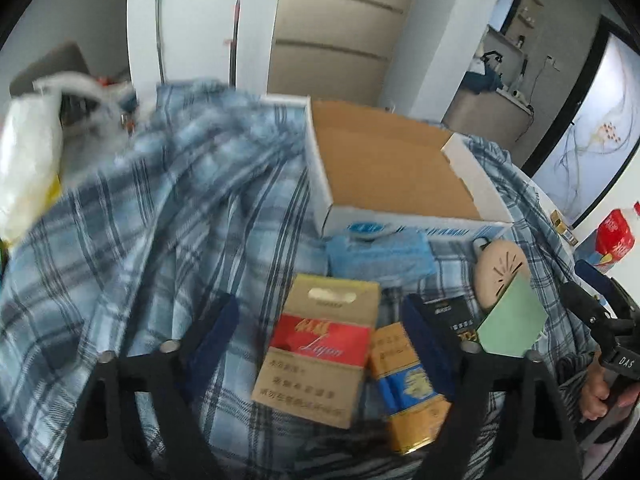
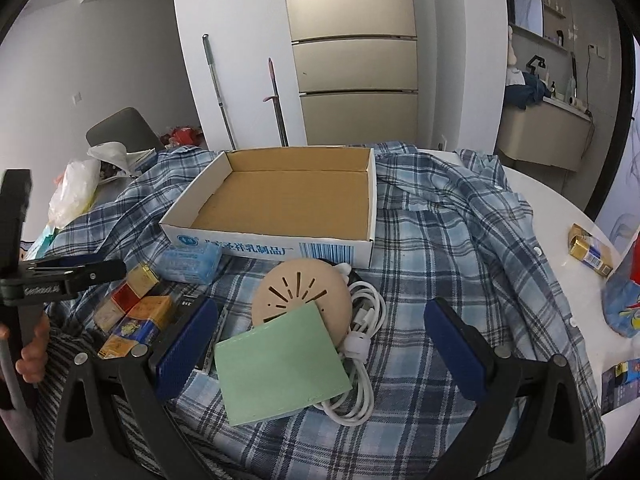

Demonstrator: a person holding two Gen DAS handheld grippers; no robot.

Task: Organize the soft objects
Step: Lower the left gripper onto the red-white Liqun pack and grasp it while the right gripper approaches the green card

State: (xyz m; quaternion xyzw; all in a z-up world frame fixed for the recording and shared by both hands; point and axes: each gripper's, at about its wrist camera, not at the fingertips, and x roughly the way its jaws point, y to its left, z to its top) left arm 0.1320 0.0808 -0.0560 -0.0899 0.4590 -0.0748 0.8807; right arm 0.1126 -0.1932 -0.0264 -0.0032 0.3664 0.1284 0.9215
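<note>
Your left gripper (image 1: 320, 320) hangs with its jaws apart around the red pack (image 1: 320, 344), not visibly pressing it. Your right gripper (image 2: 320, 336) is spread wide over the green pouch (image 2: 280, 364), gripping nothing. Nothing looks sorted yet. The pouch, flat and limp, leans on the round disc (image 2: 300, 292) at twelve o'clock of your right claw. The blue tissue pack (image 2: 192, 262) sits at ten. Beyond, the box (image 2: 280, 200) is empty, on the rumpled plaid shirt (image 2: 440, 240)

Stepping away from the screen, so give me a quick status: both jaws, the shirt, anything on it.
Left gripper open over small cartons. Right gripper open over green pouch. Blue plaid shirt spread, unfolded. Open cardboard tray, white cable lying on it.
</note>
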